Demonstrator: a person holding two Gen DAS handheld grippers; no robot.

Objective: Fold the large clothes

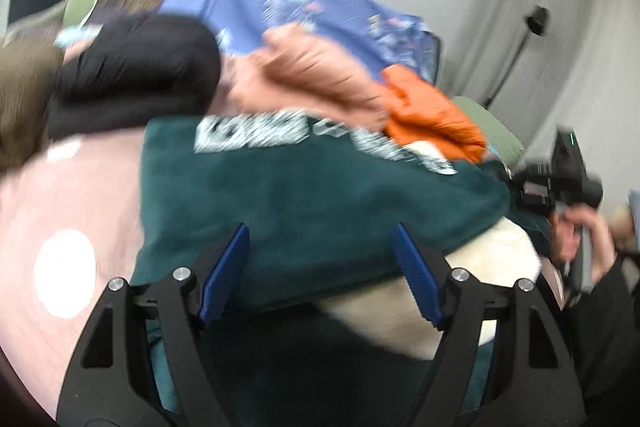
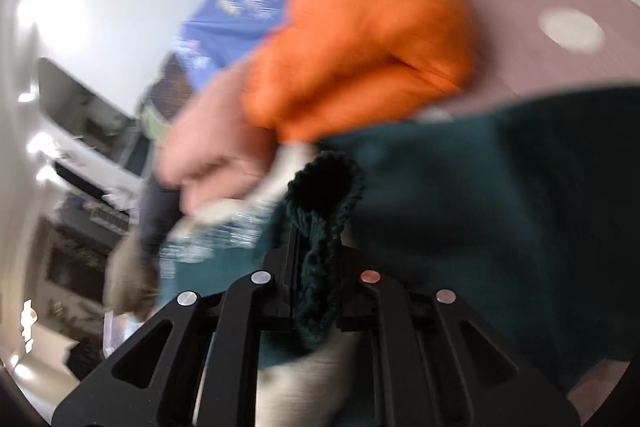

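Teal fleece sweatshirt (image 1: 304,195) spread on the polka-dot bed (image 1: 68,211), at 12 o'clock of the left gripper (image 1: 320,267), fingers apart, holding nothing | right gripper (image 2: 320,263) clamped on its ribbed cuff (image 2: 324,211) | white blurred lettering, cream lining | one orange jacket (image 2: 360,43) at 12 o'clock

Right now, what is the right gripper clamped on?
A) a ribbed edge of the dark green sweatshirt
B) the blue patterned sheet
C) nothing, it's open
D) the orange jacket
A. In the right wrist view the right gripper is closed with a ribbed knit edge of the dark green sweatshirt pinched between its fingers; the orange jacket lies beyond, untouched.
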